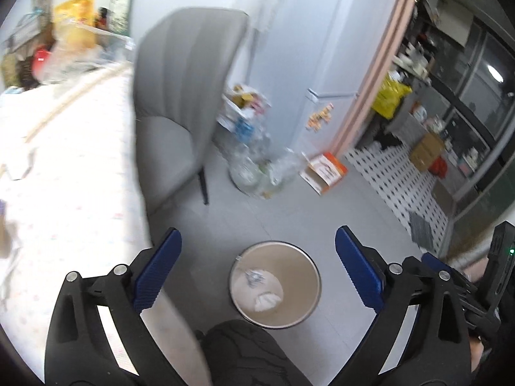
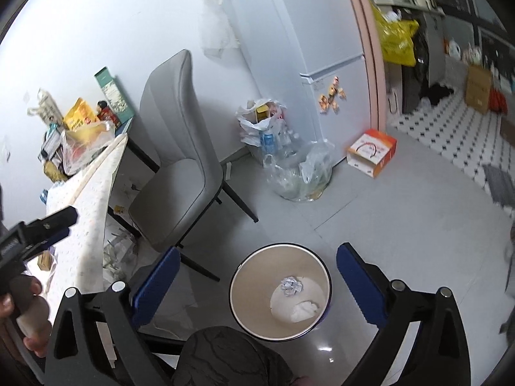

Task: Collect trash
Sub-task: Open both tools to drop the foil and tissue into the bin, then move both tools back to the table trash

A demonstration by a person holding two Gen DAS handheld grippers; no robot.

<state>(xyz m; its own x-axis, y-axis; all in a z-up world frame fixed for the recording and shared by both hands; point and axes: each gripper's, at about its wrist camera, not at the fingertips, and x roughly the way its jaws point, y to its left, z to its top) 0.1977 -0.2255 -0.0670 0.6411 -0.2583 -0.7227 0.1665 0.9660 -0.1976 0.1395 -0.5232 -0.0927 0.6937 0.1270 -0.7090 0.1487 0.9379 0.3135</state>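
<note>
Now both grippers, left (image 1: 257,262) and right (image 2: 257,267), jaws apart and empty, above bin (image 2: 244,276) with crumpled paper (image 2: 291,286) inside.

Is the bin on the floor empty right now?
No, the round bin holds a crumpled foil ball and a white wad of tissue on its bottom.

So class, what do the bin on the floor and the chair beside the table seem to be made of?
Bin: probably plastic or coated metal, smooth beige inside with a thin dark rim. Chair: grey fabric or faux leather, matte with stitched seams, on thin dark legs, likely metal.
</note>
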